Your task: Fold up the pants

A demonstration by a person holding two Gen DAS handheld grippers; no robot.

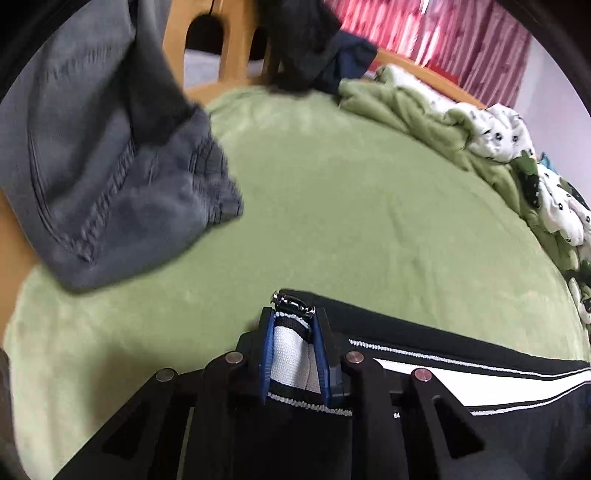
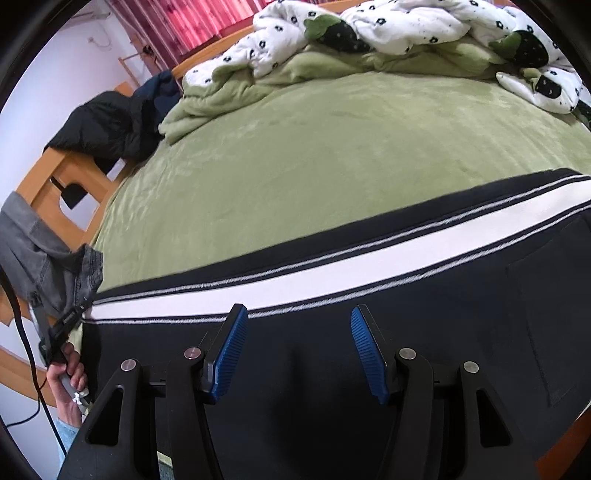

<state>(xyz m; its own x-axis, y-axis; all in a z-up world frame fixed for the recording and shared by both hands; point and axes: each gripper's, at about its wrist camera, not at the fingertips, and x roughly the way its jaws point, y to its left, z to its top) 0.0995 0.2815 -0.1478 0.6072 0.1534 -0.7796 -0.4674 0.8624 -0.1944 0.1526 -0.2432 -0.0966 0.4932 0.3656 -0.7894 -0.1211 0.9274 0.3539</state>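
Left gripper [image 1: 293, 332]: nearly closed, blue pads [image 1: 269, 354] pinching a bunched end of the black pants [image 1: 461, 345], white mesh lining and a metal zip pull showing between the fingers. Tilted steeply down toward the green blanket [image 1: 351, 206], at the blanket's near edge. Pants stretched from that grip away to the right along the near edge, white side stripe running with them.

Right gripper [image 2: 299, 350]: about half open, blue pads [image 2: 231, 354] well apart, nothing between them. Hovering over the black pants [image 2: 332, 369], just short of the white stripe [image 2: 332, 273]; contact with the cloth cannot be told. Angled steeply down too.

Left hand [image 2: 70, 384] seen at the blanket's near left corner, fingers wrapped round the gripper handle, light blue sleeve below it.

Grey garment [image 1: 110, 177] hanging over the wooden bed frame [image 1: 173, 44] at the blanket's left side. Dark jacket [image 2: 110, 122] at the blanket's far left corner. White patterned quilt [image 2: 369, 33] heaped along the blanket's far edge, red curtain [image 2: 184, 22] beyond.
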